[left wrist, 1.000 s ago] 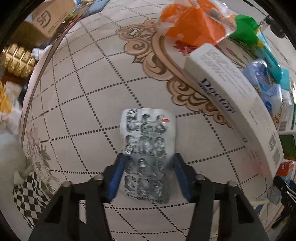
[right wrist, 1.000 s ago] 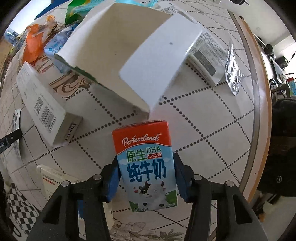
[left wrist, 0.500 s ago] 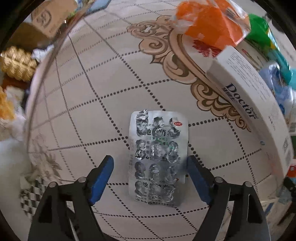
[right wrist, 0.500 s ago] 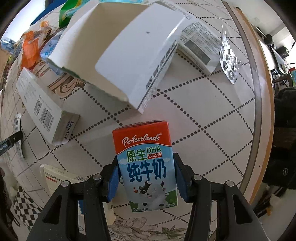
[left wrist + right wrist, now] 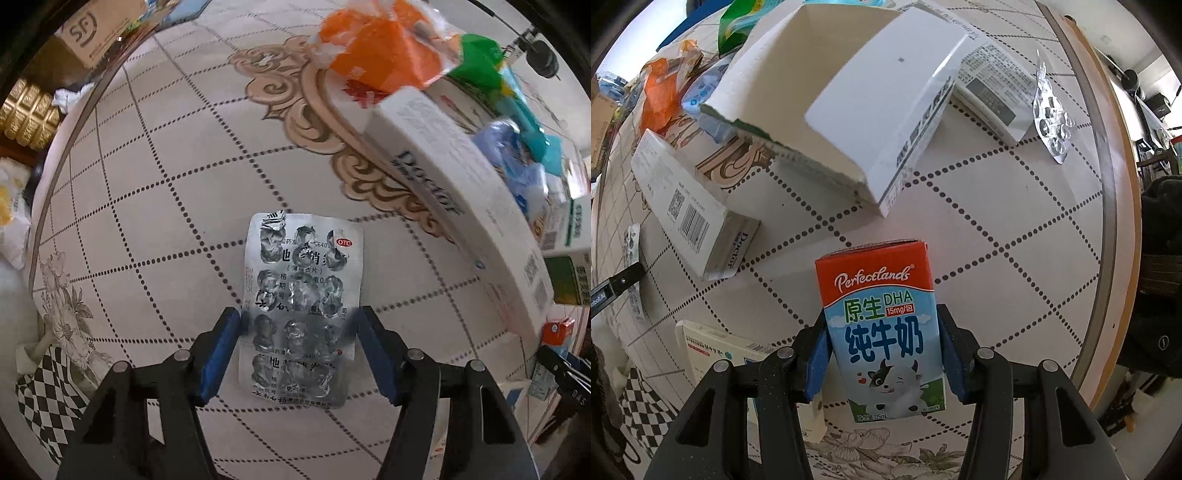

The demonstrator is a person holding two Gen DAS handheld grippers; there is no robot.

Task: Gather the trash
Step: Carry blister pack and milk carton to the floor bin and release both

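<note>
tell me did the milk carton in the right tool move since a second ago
Yes. The milk carton, clamped in the right tool, is now farther from the open white box, with more bare table showing between them.

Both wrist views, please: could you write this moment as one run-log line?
left gripper: shut on silver foil blister pack | right gripper: shut on red-and-blue milk carton | open white cardboard box: ahead on table
</note>
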